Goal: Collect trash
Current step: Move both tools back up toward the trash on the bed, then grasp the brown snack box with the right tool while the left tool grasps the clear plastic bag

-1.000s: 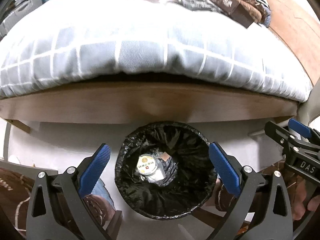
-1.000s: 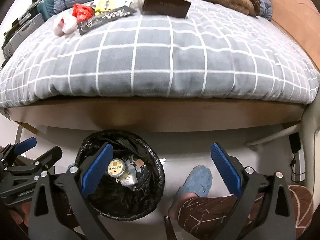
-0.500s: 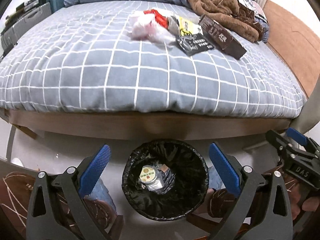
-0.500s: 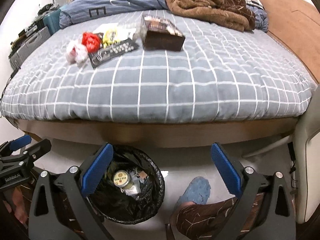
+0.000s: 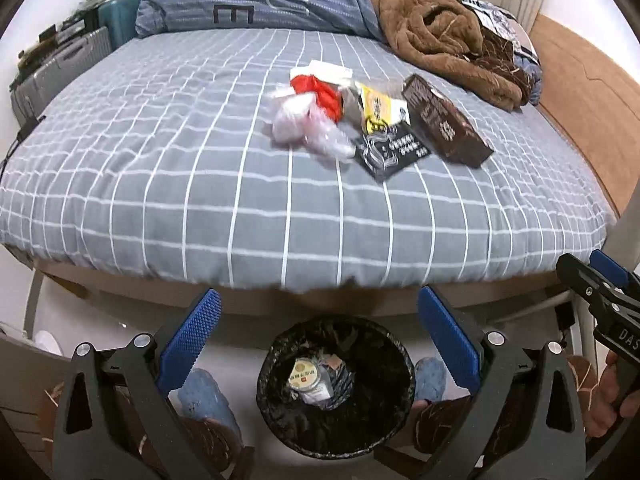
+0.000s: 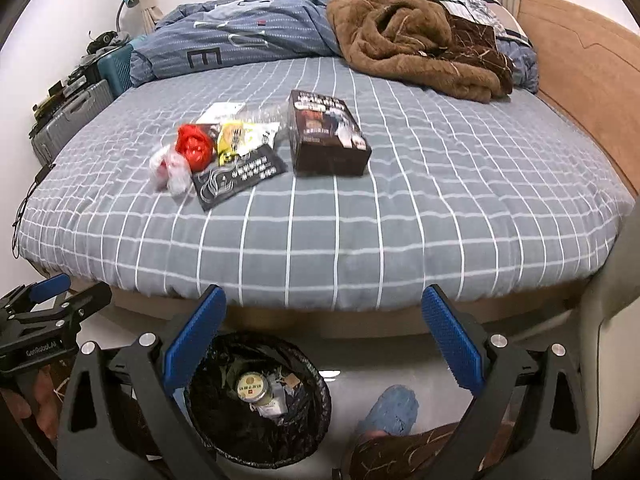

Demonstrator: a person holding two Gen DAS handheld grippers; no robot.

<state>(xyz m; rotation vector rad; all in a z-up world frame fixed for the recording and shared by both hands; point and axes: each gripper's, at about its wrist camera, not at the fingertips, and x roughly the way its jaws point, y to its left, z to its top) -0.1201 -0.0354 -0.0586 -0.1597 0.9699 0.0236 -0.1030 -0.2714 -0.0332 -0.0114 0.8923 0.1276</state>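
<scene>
Left tool [image 5: 320, 330] spread wide, blue pads empty, held above round bin lined with black plastic bag [image 5: 335, 388] on pale floor at near edge of the bed. Right tool [image 6: 324, 334] also spread wide, holding nothing; bin sits low left between its fingers in that view [image 6: 260, 404]. Inside bin: round cream-lidded container [image 5: 305, 372] plus crumpled wrappers.

Trash pile lies on grey bedsheet with white grid lines [image 5: 160, 168], mid-bed, well apart from both tools. Pile items, left to right: crumpled clear-pink plastic bag [image 5: 296, 122], touching crumpled red plastic wrapper [image 5: 318, 90] behind it; yellow snack packet [image 5: 376, 110]; flat black sachet with white print [image 5: 390, 150] nearest the bed edge; dark brown cardboard box [image 5: 444, 122] at right end, lying flat. White flat card or packet [image 5: 330, 72] at far side of the pile. Pile is slightly blurred.

Far end of bed: bunched blue striped duvet [image 6: 248, 44] left, rumpled brown fleece blanket [image 6: 404, 36] right. Wooden headboard panel [image 6: 580, 92] along right side. Grey hard suitcase [image 6: 70, 120] and teal suitcase [image 6: 116, 66] at far left beside the bed.

Person's foot in blue fuzzy slipper [image 6: 390, 408] on floor right of bin; patterned brown trouser leg [image 6: 404, 454] below it.
</scene>
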